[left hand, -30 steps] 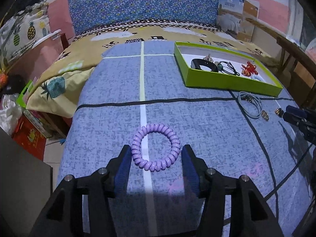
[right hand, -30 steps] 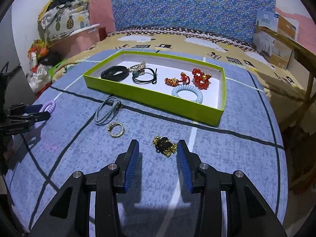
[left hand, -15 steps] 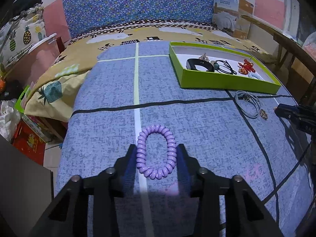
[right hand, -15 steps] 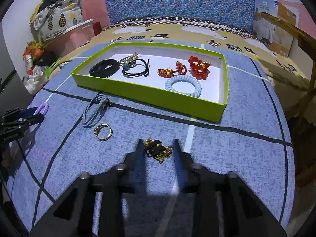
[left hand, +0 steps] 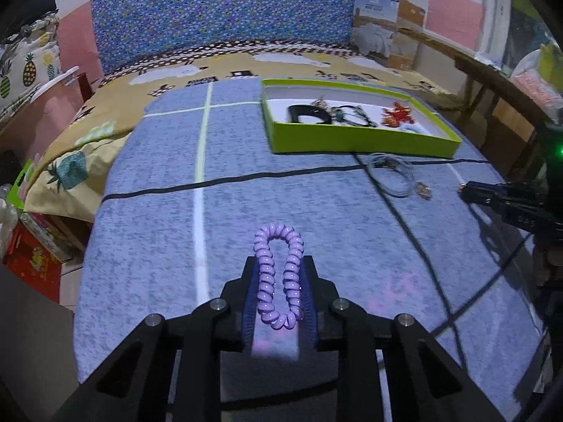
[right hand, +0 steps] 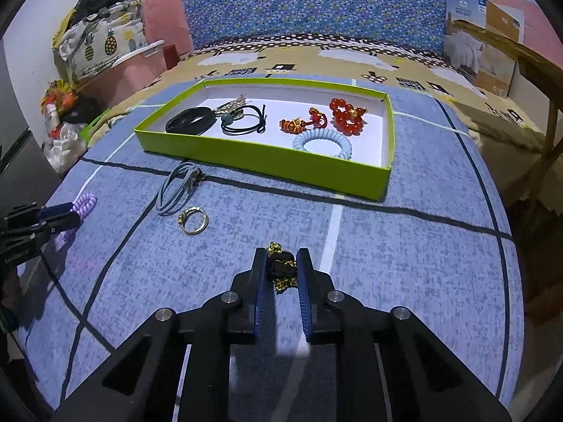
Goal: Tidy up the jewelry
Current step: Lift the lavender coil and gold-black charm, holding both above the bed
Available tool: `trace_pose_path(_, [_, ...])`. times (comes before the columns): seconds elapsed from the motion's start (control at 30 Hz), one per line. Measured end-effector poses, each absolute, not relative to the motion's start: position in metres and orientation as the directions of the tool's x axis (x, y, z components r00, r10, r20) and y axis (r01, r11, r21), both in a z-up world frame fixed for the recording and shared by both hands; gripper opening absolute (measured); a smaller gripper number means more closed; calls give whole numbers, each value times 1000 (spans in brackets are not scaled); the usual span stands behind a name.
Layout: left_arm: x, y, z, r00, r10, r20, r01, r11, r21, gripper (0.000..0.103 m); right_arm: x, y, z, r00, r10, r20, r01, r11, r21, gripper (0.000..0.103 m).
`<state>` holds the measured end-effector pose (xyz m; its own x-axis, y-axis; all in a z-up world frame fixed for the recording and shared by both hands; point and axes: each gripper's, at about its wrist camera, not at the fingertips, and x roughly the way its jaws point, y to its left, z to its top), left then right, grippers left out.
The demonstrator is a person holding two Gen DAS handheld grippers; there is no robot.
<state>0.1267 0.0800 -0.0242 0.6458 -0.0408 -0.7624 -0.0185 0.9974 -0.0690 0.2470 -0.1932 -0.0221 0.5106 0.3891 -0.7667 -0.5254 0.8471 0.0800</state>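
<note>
My left gripper is shut on a purple spiral hair tie, squeezed narrow and lifted off the blue cloth. My right gripper is shut on a black-and-gold chain piece just above the cloth. The green tray lies ahead; it holds a black band, a black hair tie, red beads, a red-gold piece and a light blue spiral tie. The tray also shows in the left wrist view.
A grey cord loop and a gold ring lie on the cloth left of my right gripper. The bed's edges drop off at the left and right. A wooden rail stands at the right, bags at the left.
Both grippers closed: the left on the purple hair tie, the right on the black-and-gold piece. Both have risen slightly with their loads.
</note>
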Motion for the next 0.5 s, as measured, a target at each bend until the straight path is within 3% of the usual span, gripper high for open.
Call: trace_pose_path(0.5, [115,68,-17,666,-101,-739,21,993,-117,23,230,-207,-22,507,408,-759,-508,853,119,17])
